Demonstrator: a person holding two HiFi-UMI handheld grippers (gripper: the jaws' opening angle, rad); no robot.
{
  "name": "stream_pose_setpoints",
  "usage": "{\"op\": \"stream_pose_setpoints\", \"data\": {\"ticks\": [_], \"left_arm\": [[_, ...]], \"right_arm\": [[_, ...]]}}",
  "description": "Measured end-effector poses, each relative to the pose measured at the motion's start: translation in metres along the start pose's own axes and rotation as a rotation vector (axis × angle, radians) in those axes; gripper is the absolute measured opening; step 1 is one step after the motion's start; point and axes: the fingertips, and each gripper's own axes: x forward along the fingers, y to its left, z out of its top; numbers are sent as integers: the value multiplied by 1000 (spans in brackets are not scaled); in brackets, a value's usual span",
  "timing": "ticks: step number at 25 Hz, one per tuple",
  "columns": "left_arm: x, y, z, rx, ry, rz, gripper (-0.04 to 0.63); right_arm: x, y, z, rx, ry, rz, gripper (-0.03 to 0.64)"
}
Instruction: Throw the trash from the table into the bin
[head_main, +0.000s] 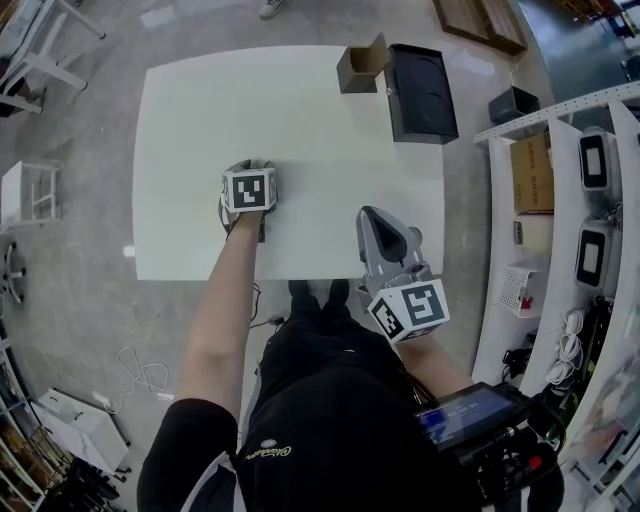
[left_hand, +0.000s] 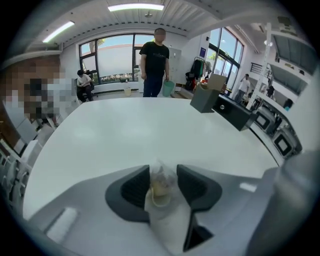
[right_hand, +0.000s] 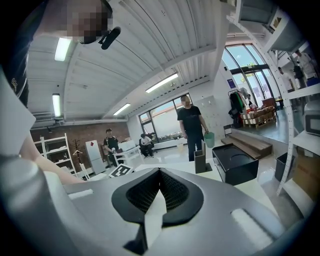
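— Where is the wrapper (left_hand: 161, 184) seen?
— Crumpled clear film, it is clamped between the ribbed dark fingers (left_hand: 134, 187) of the left gripper (left_hand: 162, 172), over the smooth white surface (head_main: 300, 150).
— And the right gripper (right_hand: 159, 172)?
— Its ribbed fingers (right_hand: 175, 192) are closed together at the tips.
— What is set on the surface?
— A black rectangular box (head_main: 422, 92) and an open brown carton (head_main: 360, 68) are set side by side at the far edge.
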Motion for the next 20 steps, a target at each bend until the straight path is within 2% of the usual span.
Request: {"op": "stream_pose_setpoints", "data": {"ticks": [4,6,10,15,20], "left_arm": [[-2,3,1,22,0,12,154],[-5,5,1,40,-5,26,78],[-20,3,7,65,-57,36,58],[-52,-12,19,50,-153,9,54],[-119,-36,41,25,-328,-30,54]], "right_arm": [[-1,2,0,0,-2,-2,2],[-2,5,0,2,-3,-2,2],[-5,7,4,0,-19,0,2],[-11,5,11,-9,-41,2,2],[-21,9,29,-21,-85,12,2]]}}
